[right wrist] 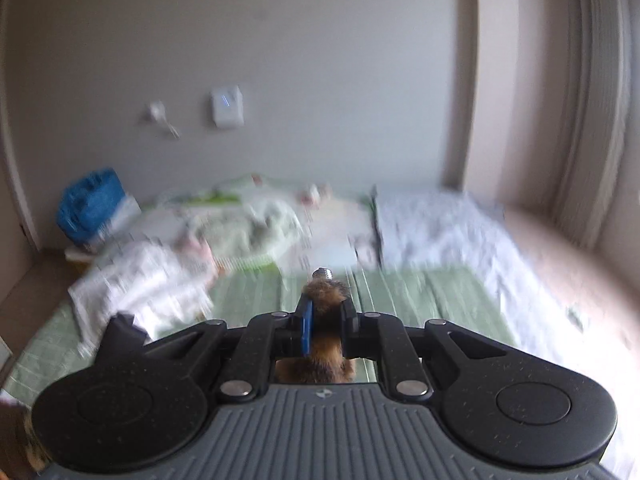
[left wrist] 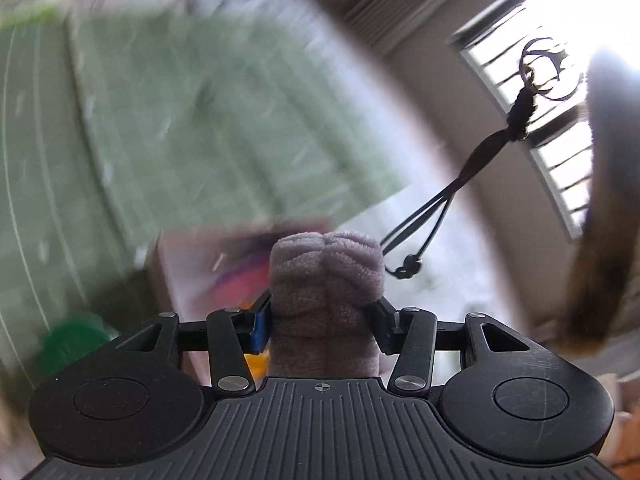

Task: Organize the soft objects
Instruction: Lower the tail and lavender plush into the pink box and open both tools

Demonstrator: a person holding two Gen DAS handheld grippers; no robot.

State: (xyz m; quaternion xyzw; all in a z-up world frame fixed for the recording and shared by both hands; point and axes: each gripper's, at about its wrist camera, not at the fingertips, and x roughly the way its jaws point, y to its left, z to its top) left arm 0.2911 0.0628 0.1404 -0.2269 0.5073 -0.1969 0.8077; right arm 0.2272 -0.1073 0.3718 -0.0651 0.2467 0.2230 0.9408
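Left gripper [left wrist: 324, 312] fingers pinching grey plush piece [left wrist: 326, 280], black cord [left wrist: 460, 184] trailing right of them, right gripper [right wrist: 325, 322] clamped on brown furry item [right wrist: 326, 296], green mat [right wrist: 400, 296] beyond fingertips, white bedding [right wrist: 440, 220] far right, blue bag [right wrist: 90, 204] far left, bare wall [right wrist: 320, 60] behind.

A pale green mat [right wrist: 420, 292] with thin white lines covers the floor. On its far side lie a rumpled white cloth [right wrist: 144, 284], a light green crumpled blanket [right wrist: 260, 232] and flat white bedding [right wrist: 436, 220]. A blue bag [right wrist: 90, 204] sits at the far left corner, beside the wall.
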